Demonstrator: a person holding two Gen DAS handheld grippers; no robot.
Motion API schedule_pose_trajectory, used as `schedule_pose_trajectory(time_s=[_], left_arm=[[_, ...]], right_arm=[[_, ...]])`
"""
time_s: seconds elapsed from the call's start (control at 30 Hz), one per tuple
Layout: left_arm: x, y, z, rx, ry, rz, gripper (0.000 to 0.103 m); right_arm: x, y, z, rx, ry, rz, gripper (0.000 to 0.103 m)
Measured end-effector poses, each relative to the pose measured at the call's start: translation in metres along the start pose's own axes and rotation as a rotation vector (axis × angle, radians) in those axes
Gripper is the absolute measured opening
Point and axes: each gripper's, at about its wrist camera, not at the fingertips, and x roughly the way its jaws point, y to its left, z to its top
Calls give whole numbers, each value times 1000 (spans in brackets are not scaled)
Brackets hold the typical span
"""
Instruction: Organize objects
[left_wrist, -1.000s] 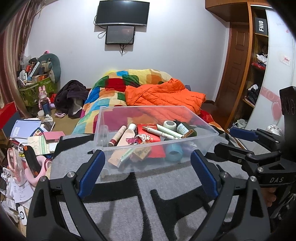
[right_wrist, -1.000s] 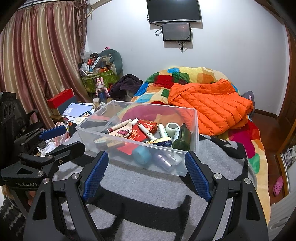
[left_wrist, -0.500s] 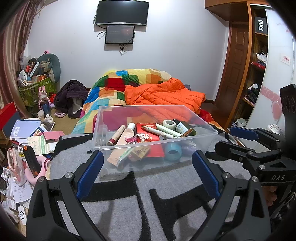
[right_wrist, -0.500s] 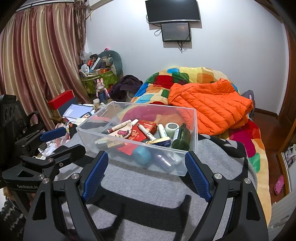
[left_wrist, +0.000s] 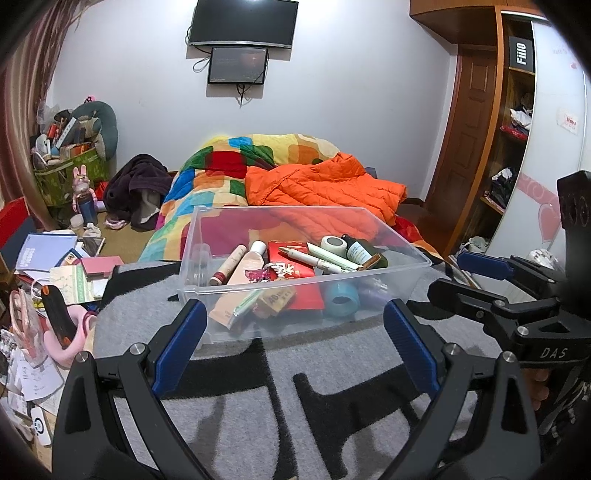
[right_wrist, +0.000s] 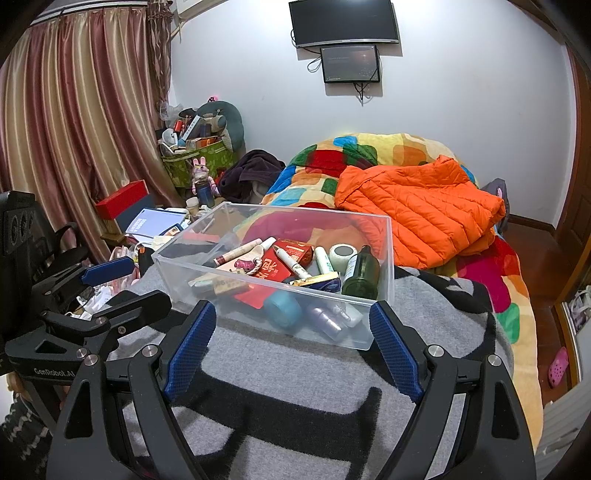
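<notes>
A clear plastic bin (left_wrist: 207, 236) (right_wrist: 386, 258) rests on a grey and black blanket (left_wrist: 258, 406) (right_wrist: 295, 369) at the foot of the bed. Inside lie several small items: a red packet (left_wrist: 291, 258) (right_wrist: 271, 271), white pens (left_wrist: 325, 258), a tube (left_wrist: 243, 267), a dark green bottle (left_wrist: 364, 251) (right_wrist: 362, 273), a tape roll (right_wrist: 341, 254) and a blue jar (left_wrist: 341, 299) (right_wrist: 282, 308). My left gripper (left_wrist: 293, 336) stands open just short of the bin's near wall, nothing between its blue pads. My right gripper (right_wrist: 291, 343) is open too, likewise short of the bin and holding nothing.
An orange puffer jacket (left_wrist: 325, 184) (right_wrist: 417, 210) lies on the colourful quilt (left_wrist: 221, 173) behind the bin. Books, papers and a pink item (left_wrist: 55, 295) crowd the floor at left, with curtains (right_wrist: 74, 129) beyond. A wooden door and shelves (left_wrist: 509, 129) stand at right.
</notes>
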Motion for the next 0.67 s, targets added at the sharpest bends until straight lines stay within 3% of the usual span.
schedule_pose_trajectory(time_s=[0.23,0.67], left_arm=[[3,6,-1,-44,18,-3,98],[3,5,-1,-35,18,12,98]], right_arm=[[0,-1,0,2,1,2,83],[0,0,-1,5,4,3,84]])
